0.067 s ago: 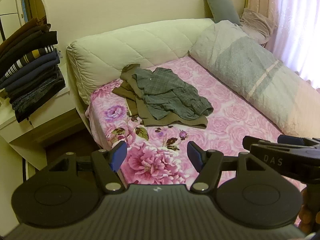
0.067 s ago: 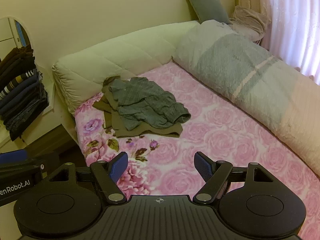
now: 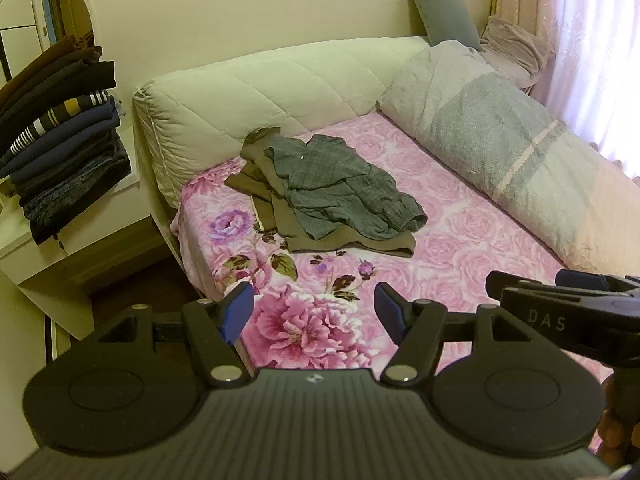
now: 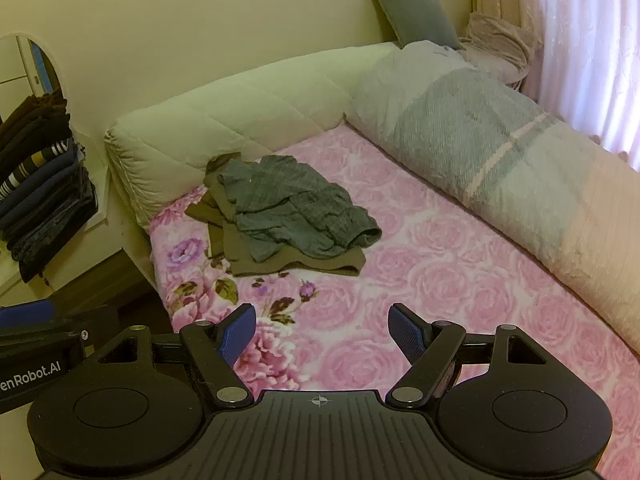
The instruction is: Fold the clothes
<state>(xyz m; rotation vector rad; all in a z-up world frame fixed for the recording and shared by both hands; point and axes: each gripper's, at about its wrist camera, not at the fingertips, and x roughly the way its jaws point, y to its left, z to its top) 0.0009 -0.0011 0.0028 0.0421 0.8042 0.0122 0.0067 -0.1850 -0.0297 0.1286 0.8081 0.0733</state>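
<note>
A crumpled grey checked garment (image 3: 340, 188) (image 4: 292, 208) lies on top of an olive-brown garment (image 3: 348, 242) (image 4: 296, 262) near the head of the bed with the pink floral sheet (image 3: 440, 248) (image 4: 420, 280). My left gripper (image 3: 314, 308) hovers open above the bed's near corner, well short of the pile, with nothing between its blue pads. My right gripper (image 4: 322, 334) is also open and empty, at a similar distance from the clothes. The right gripper's body (image 3: 560, 312) shows at the left wrist view's right edge, and the left gripper's body (image 4: 36, 344) at the right wrist view's left edge.
A stack of folded dark clothes (image 3: 60, 136) (image 4: 40, 184) sits on a white side table (image 3: 36, 256) left of the bed. A cream quilted headboard (image 3: 272, 96), a rolled grey-and-beige duvet (image 3: 520, 160) along the right side, a grey pillow (image 3: 442, 8) and curtains (image 3: 592, 60) surround the mattress.
</note>
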